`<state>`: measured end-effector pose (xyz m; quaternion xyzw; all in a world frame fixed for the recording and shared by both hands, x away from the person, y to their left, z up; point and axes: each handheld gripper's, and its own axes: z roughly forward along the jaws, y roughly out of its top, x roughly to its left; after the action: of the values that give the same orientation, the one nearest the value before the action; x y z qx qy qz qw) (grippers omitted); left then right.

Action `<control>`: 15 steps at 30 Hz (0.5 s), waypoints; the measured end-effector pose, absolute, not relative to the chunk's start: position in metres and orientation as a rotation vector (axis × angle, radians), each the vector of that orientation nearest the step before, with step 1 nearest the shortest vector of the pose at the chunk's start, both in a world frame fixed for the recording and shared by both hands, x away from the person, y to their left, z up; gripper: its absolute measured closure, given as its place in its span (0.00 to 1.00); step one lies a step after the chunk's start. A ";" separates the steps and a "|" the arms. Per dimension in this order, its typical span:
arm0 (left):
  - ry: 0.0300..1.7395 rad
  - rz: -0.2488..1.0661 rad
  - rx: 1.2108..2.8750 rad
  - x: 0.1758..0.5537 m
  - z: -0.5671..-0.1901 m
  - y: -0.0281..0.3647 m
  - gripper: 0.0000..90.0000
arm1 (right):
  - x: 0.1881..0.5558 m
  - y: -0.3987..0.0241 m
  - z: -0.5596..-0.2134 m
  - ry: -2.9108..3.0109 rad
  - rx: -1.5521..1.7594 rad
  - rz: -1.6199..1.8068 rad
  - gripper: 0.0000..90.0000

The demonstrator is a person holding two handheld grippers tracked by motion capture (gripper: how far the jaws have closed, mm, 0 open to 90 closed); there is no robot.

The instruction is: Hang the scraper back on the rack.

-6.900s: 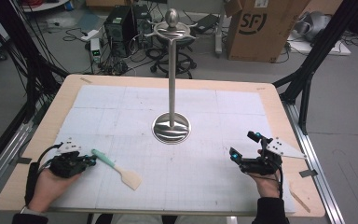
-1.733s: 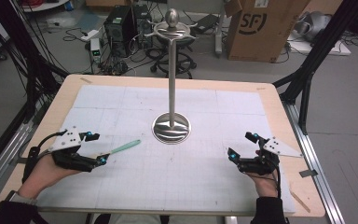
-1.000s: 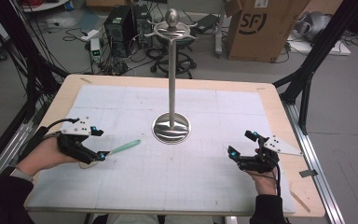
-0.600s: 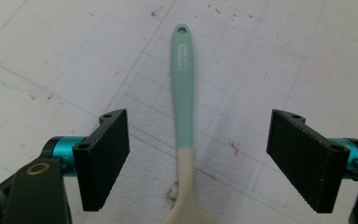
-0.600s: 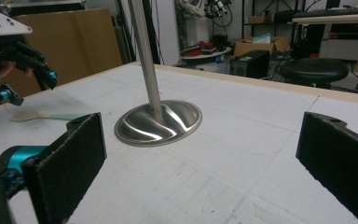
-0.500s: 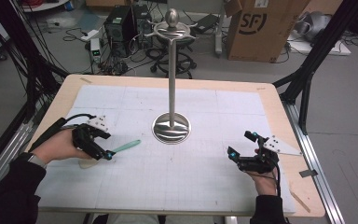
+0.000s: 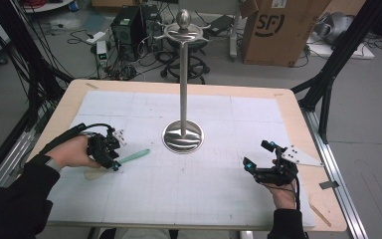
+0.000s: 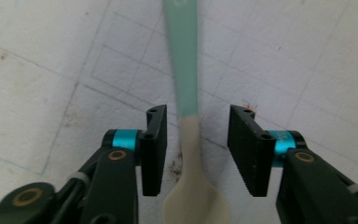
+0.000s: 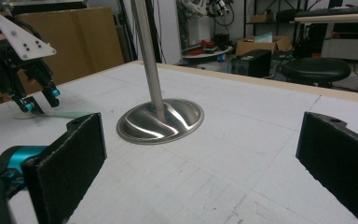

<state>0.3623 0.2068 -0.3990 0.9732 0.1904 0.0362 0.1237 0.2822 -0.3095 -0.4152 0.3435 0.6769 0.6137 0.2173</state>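
A spatula (image 7: 132, 156) with a green handle and a cream head lies flat on the white gridded mat, left of the metal stand (image 7: 182, 137). My left gripper (image 7: 113, 164) points down over it. In the left gripper view the jaws (image 8: 196, 144) straddle the spatula's neck (image 8: 186, 84); they have just been closing, and a gap still shows on each side. My right gripper (image 7: 254, 154) rests open at the right of the mat with nothing between its fingers. The right gripper view (image 9: 200, 158) faces the stand's base (image 9: 161, 120), with the left gripper (image 9: 39, 100) beyond.
The stand's tall pole rises mid-table to a ring of hooks (image 7: 184, 31). A thin wooden stick (image 7: 321, 214) and a dark tag (image 7: 328, 185) lie near the table's right edge. Beyond the far edge are a cardboard box (image 7: 278, 30), stools and cables.
The left hand has moved right and slightly down onto the spatula's neck, and its jaws have narrowed around it. The right gripper has kept still.
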 end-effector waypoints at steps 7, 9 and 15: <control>0.566 0.123 2.912 0.363 -0.405 0.206 0.76 | 0.282 -0.309 -0.415 1.882 0.953 1.701 0.00; 0.577 0.113 2.918 0.363 -0.406 0.205 0.79 | 0.282 -0.309 -0.415 1.881 0.952 1.701 0.00; 0.611 0.093 2.931 0.363 -0.407 0.201 0.85 | 0.282 -0.309 -0.416 1.881 0.952 1.699 0.00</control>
<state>0.3631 0.2012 -0.4069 0.9759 0.2033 0.0310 0.0732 0.2824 -0.3087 -0.4155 0.3432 0.6784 0.6129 0.2152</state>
